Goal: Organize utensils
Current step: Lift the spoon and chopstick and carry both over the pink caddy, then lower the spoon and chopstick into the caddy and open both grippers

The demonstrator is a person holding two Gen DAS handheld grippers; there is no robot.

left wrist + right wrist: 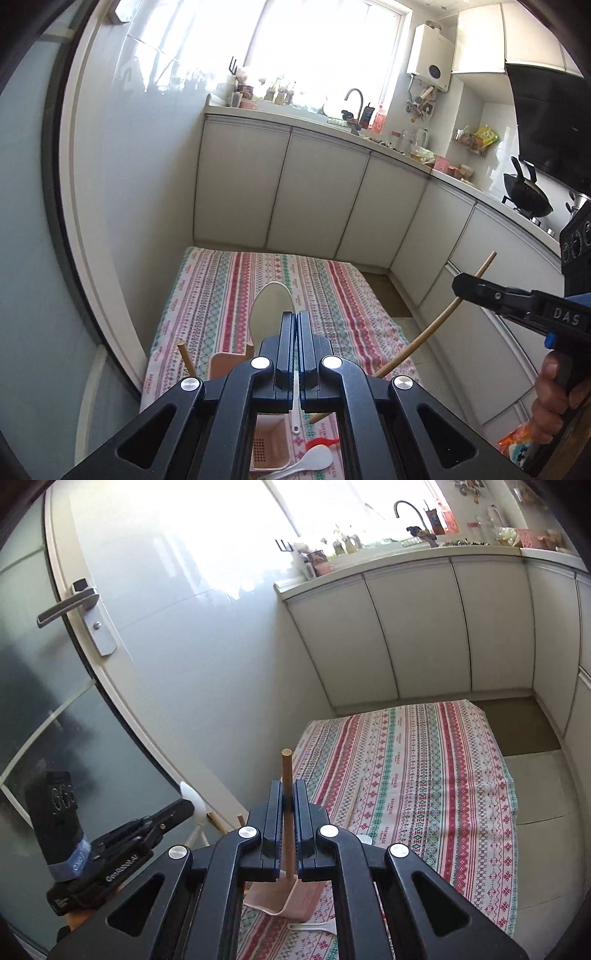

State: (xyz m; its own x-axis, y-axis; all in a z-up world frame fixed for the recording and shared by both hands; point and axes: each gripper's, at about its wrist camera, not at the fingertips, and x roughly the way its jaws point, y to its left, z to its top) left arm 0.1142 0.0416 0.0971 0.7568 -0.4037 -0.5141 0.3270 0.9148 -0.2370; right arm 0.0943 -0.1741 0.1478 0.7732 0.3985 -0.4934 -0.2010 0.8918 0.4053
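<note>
My left gripper is shut on a white ladle-like spoon, its bowl up above the fingers and its thin handle running down between them. It also shows in the right wrist view. My right gripper is shut on a long wooden stick, seen from the left wrist view as a curved rod. Both are held above a pink utensil holder on the striped tablecloth. The holder also shows in the right wrist view.
A white spoon and a small red item lie on the cloth beside the holder. Another wooden stick stands at the holder's left. White cabinets lie beyond the table, a glass door to the left.
</note>
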